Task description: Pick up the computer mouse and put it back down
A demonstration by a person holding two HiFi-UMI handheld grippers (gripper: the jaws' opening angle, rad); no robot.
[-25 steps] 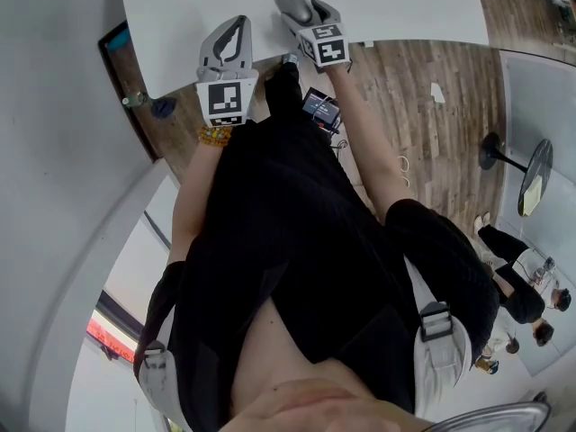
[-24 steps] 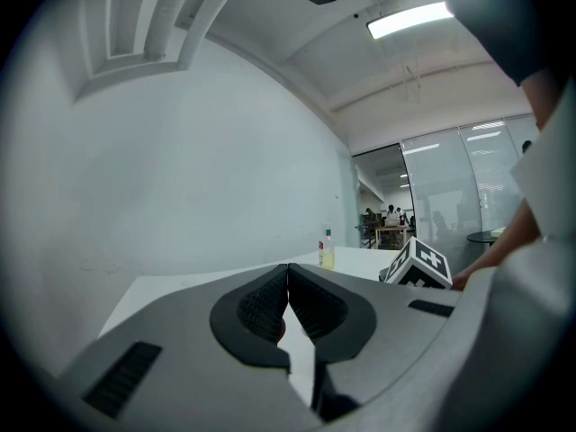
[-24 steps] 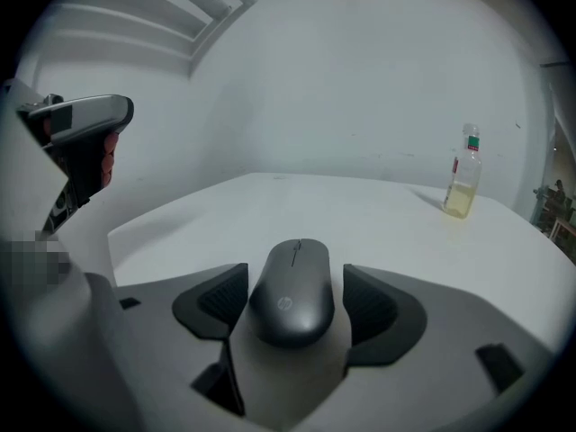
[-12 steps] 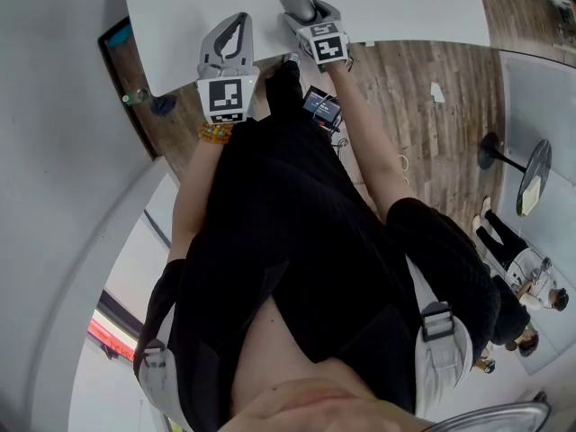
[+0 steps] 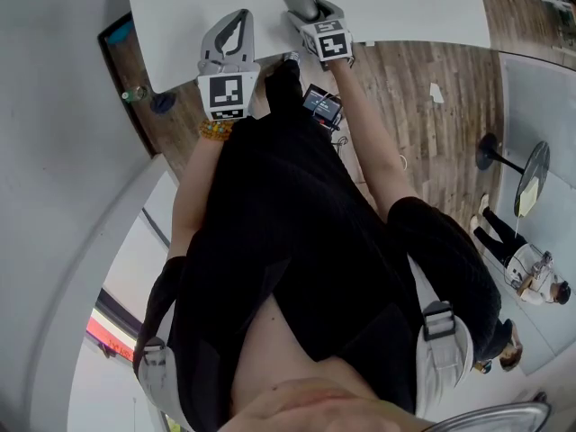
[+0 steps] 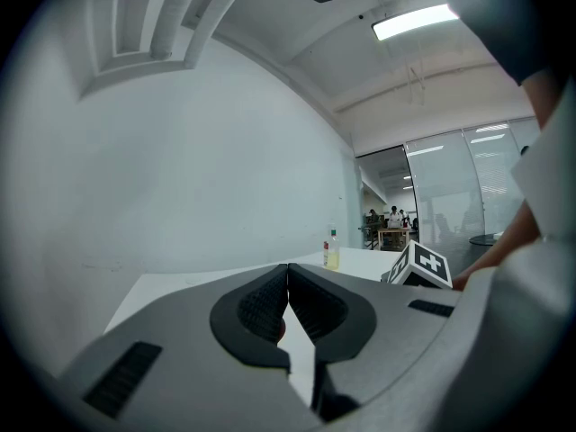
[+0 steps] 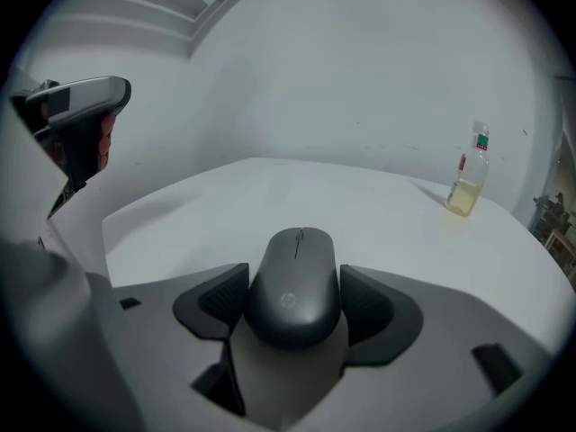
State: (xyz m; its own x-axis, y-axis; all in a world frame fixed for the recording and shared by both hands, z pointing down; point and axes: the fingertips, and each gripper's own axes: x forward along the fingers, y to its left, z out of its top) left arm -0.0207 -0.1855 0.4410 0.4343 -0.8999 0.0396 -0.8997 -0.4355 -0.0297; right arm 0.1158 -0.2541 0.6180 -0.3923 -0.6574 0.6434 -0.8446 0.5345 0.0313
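So the right gripper has the computer mouse sitting squarely between its jaws. The dark ribbed pads look pressed up against both sides of the mouse body, so I'd call that a grasp rather than a hover. The mouse's tail end is toward the gripper and the scroll wheel points away, across the white table.

What I honestly can't tell is whether it's off the surface yet. In the right gripper view the mouse sits very low and there's no clear gap or shadow under it. My guess is the task is at the grab stage: pick-up is either just starting or barely off the table, and the put-down is yet to come.

In the head view the mouse is close to the table's near edge, about the middle of that edge.

The left gripper is clenched on nothing, with its pads meeting. It sits over the same near edge, just to the left of the right one, doing no work.

There's also a small bottle of yellowish liquid well away toward the far right side of the table.
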